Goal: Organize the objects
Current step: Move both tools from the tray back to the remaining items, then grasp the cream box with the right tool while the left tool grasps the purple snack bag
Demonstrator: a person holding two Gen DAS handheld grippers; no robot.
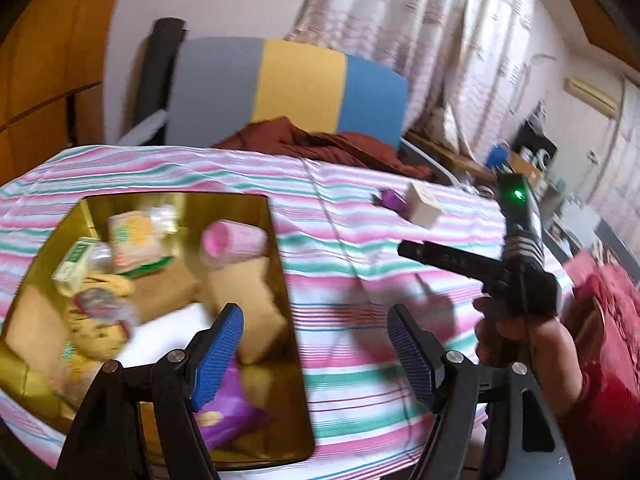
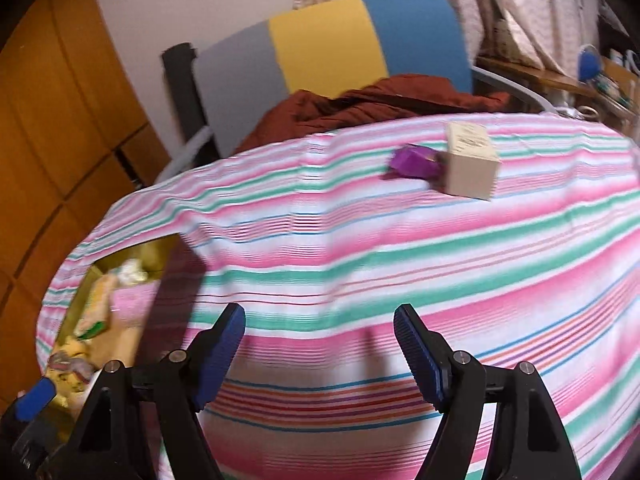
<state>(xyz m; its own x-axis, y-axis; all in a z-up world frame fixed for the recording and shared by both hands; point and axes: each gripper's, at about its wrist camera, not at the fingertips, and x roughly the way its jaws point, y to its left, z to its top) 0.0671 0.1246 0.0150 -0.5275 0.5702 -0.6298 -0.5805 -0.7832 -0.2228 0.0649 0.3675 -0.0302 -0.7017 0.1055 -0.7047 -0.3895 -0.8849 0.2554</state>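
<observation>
Gold bin (image 1: 280, 240) on striped cloth (image 2: 360, 248) mostly loaded: boxes, pink cup (image 1: 234, 240), packets inside. Left outside, well right of bin: beige box (image 2: 470, 162), purple item (image 2: 412, 162) touching it. Left gripper (image 1: 316, 354) over bin edge, right gripper (image 2: 320, 354) facing the pair, both wide open, empty.

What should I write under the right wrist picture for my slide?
Open right gripper over the striped cloth, facing a beige box and purple thing.

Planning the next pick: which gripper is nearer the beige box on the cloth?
Right. The right gripper faces the beige box across bare cloth; the left gripper hovers by the gold tin's edge.
</observation>
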